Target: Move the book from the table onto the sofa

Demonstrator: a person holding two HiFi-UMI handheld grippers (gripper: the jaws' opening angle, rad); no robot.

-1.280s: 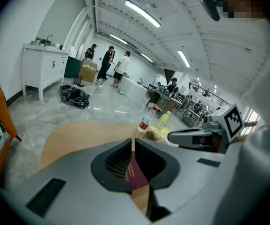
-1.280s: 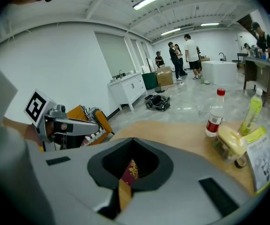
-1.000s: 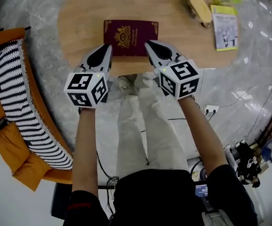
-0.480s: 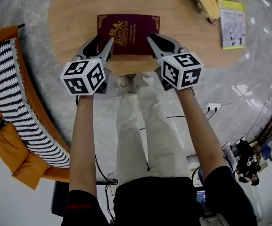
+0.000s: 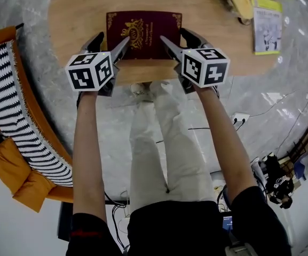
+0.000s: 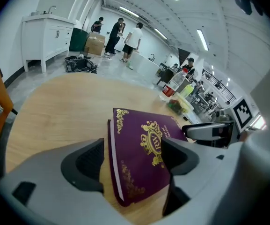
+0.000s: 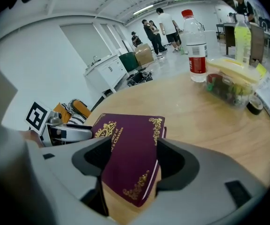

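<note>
2 grippers are working at once, both standing with jaws wide apart; the left gripper (image 5: 112,40) and the right gripper (image 5: 175,35) have just been opening their jaws, and neither is clamping anything. The book (image 5: 143,33), maroon with gold ornament, is lying flat and closed on the wooden table (image 5: 73,15) in the upper middle of the head view, its near edge close to the table's rim. In the left gripper view the book's lower left corner is sitting between the jaws, 1 jaw over bare wood and the other over the cover; in the right gripper view the lower right corner is sitting between that gripper's jaws likewise; the pads are not pressing on it, though whether a tip is brushing the cover I cannot tell. The sofa (image 5: 15,121), orange with a black-and-white striped throw, is lying along the left edge of the head view, well apart from the book. As I am judging it, the task is barely beginning: nothing is gripped or lifted; closing on both corners, raising the book and carrying it left to the sofa are all remaining.
</note>
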